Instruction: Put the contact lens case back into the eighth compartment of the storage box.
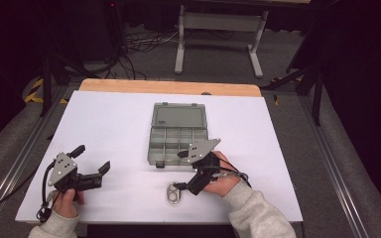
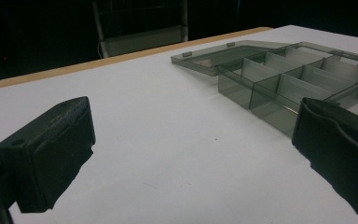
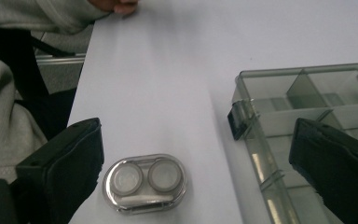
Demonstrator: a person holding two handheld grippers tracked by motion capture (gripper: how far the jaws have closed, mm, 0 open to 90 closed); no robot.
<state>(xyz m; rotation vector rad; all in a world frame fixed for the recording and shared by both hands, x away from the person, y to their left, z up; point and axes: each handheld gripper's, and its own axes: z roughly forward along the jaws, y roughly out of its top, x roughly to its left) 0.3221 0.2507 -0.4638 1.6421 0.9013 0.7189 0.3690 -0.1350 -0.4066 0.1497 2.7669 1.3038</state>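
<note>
Right gripper (image 1: 179, 187) is sitting lower centre of the high view, jaws spread, nothing pinched. In the right gripper view the contact lens case (image 3: 144, 183) is lying flat at bottom centre, between the jaws but hugging the left one, pads not on it.

Left gripper (image 1: 94, 159) is hovering lower left of the high view, jaws wide apart, gripping nothing.

Risks as I'm reading it:
- Case is off-centre in the jaws, so closing is likely pushing it sideways before the far pad arrives; it's probably skating on the smooth sheet.
- Case looks low, rounded and glossy, so the pads may be riding over the top edge and squirting it out.
- Organizer box (image 3: 307, 140) is sitting just to the right with its black latch (image 3: 237, 122) sticking out; the right-hand jaw is already hanging over the box wall and could be snagging or shoving it.

Surface: white sheet (image 1: 109, 129) over a table with a wooden edge (image 1: 129, 86) showing at the far side. Room is dark, with cables (image 1: 134, 47) on grey floor and a white table frame (image 1: 218, 29) at top centre.
</note>
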